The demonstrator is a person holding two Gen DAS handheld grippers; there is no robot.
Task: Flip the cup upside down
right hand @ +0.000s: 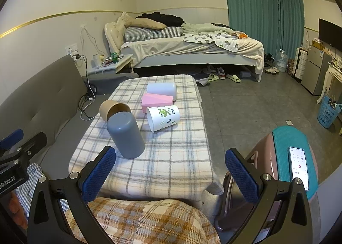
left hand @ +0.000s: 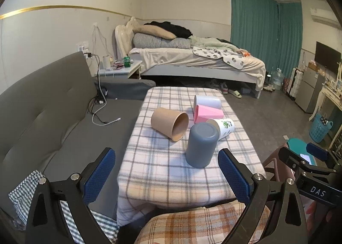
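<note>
The grey cup (left hand: 202,144) stands upside down on the plaid cloth (left hand: 158,171), just ahead of my left gripper (left hand: 166,176), nearer its right finger. Both my grippers, left and right (right hand: 171,176), are wide apart, holding nothing. Beyond it, the brown cup (left hand: 170,124) lies sideways.

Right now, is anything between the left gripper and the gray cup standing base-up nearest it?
Nothing visible. The left gripper is open, and only bare plaid tablecloth lies between it and the gray cup. The brown cup and white leaf-print cup lie on their sides beyond it.
</note>
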